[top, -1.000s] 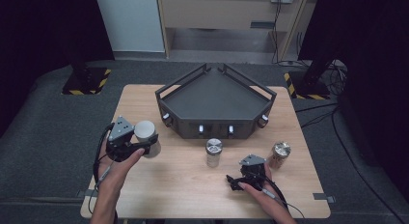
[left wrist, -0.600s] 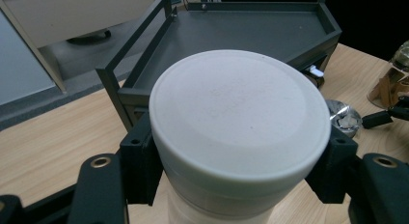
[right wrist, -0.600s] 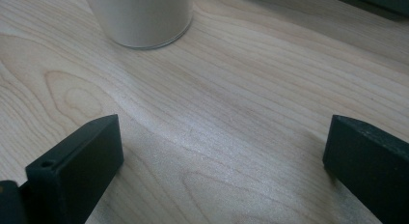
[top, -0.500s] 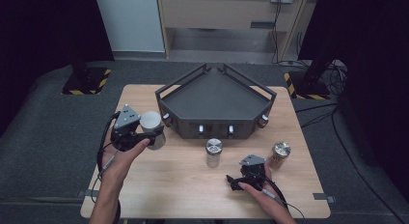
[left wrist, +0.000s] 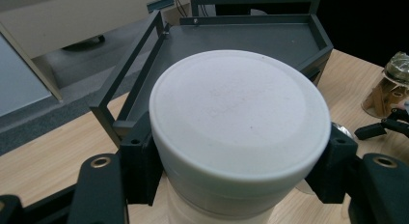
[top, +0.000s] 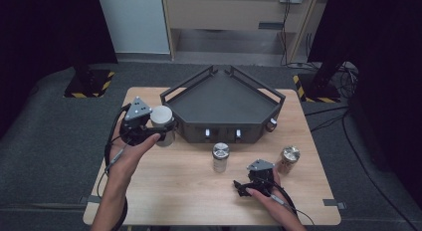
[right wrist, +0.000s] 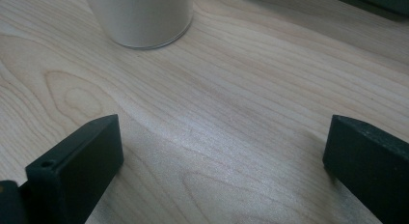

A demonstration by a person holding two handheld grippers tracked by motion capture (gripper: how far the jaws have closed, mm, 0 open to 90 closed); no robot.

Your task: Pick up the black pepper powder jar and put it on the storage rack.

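Seemingly mid-carry: left gripper [top: 158, 125] pinches the white jar [left wrist: 239, 132] at left of centre beside the tray [top: 223, 99]; right gripper [top: 253, 181] rests spread. Next, probably lift over the rail.

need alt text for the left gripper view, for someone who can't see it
The left gripper has its two black jaws clamped on a white-lidded jar, seen from just above the lid. Behind it a dark grey angular tray sits on a light wooden table.
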